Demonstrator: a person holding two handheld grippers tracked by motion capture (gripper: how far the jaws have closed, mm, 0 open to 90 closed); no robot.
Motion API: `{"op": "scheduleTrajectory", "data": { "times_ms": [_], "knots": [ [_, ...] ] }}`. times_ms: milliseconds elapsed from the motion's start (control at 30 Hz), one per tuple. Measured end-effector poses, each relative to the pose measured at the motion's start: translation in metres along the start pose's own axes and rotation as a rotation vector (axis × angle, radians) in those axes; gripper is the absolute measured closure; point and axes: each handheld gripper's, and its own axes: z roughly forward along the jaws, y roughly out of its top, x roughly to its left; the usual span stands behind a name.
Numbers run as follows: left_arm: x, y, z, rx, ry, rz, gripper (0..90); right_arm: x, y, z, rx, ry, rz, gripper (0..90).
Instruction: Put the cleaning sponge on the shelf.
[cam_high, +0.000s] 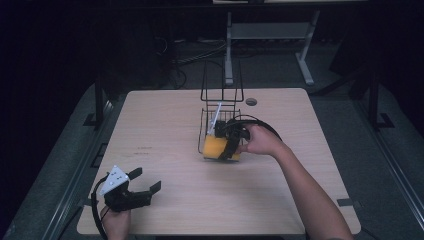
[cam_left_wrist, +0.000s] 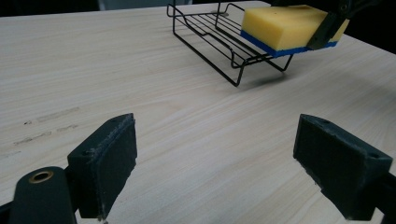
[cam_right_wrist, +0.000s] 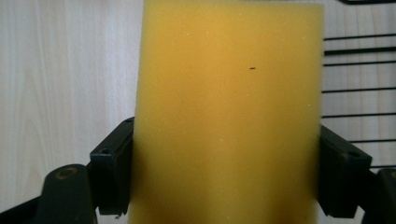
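Note:
A yellow sponge (cam_high: 218, 148) with a blue underside hangs over the front edge of a black wire rack (cam_high: 220, 107) in the middle of the table. My right gripper (cam_high: 231, 146) is shut on the sponge; in the right gripper view both pads press the sides of the yellow sponge (cam_right_wrist: 229, 116). From the left gripper view the sponge (cam_left_wrist: 287, 25) sits just above the rack (cam_left_wrist: 219, 37), its blue layer facing down. My left gripper (cam_high: 145, 184) rests low at the table's front left, open, with bare wood between its pads (cam_left_wrist: 109, 161).
The light wooden table (cam_high: 165, 130) has open room to the left and front of the rack. A tall wire back rises from the rack's far side. A round cable hole (cam_high: 251, 101) lies near the far edge. Table legs and cables stand beyond.

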Motion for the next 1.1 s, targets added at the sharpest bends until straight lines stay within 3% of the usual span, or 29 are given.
{"op": "scheduleTrajectory", "data": {
  "times_ms": [67,300,1100],
  "knots": [
    [0.0,0.0,0.0,-0.002,0.0,-0.001,12.8,-0.002,0.002,0.002,0.027,-0.017,-0.014,21.6],
    [0.001,0.0,0.0,-0.005,-0.001,-0.002,12.8,-0.005,0.008,0.004,0.036,-0.022,-0.022,21.6],
    [0.001,0.0,0.001,0.002,-0.006,0.003,12.8,-0.032,-0.006,0.011,0.005,0.006,0.045,21.6]
  ]
}}
